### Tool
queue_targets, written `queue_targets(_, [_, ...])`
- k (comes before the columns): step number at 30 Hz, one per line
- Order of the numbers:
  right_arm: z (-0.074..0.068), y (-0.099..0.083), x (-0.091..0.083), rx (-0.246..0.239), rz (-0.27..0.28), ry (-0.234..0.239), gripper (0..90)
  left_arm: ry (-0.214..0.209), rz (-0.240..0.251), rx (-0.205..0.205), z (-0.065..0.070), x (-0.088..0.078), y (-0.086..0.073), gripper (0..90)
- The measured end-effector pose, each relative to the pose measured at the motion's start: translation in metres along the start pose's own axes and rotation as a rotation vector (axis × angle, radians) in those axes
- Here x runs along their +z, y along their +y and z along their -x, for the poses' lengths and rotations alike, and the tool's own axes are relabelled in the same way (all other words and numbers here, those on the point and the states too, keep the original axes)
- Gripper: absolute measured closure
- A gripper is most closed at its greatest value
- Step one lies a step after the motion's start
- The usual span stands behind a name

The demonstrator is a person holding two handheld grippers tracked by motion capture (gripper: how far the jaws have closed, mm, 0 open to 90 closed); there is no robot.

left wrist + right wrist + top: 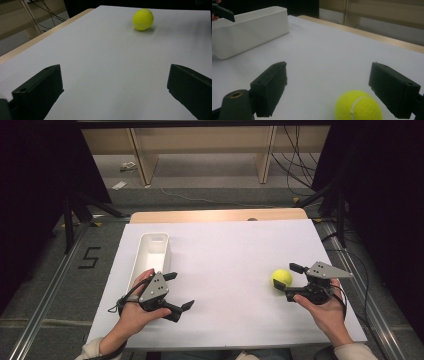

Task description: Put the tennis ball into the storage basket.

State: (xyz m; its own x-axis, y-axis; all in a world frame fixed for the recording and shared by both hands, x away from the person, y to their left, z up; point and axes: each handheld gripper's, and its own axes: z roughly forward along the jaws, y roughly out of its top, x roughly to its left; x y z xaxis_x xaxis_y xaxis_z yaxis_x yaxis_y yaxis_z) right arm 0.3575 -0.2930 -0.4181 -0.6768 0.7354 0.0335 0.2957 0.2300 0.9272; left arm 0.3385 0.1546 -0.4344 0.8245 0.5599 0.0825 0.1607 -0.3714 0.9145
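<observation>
A yellow tennis ball (282, 278) lies on the white table sheet at the right; it is far off in the left gripper view (142, 19) and close in the right gripper view (359, 105). My right gripper (287, 280) stands open, its jaws on either side of the ball without touching it. In its own view the right gripper (334, 92) has the ball low between the jaws, nearer the right one. My left gripper (179, 291) is open over bare sheet beside the white bin (150, 255), with nothing between its jaws (115, 87).
The long white bin (249, 30) stands at the table's left, seemingly empty. The white sheet (225, 270) covers a wooden table whose far edge (215, 215) shows. Dark stands and cables flank both sides on the floor.
</observation>
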Motion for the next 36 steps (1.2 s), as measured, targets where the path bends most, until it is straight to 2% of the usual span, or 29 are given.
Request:
queue_targets(23, [0.004,-0.001,0.003,0.003,-0.02,-0.036,15.6,0.002,0.005,0.002,0.001,-0.001,0.001,0.0])
queue_targets(36, [0.019,-0.006,0.014,0.016,-0.082,-0.094,15.6,0.004,0.008,0.004,0.001,-0.001,0.002,0.0])
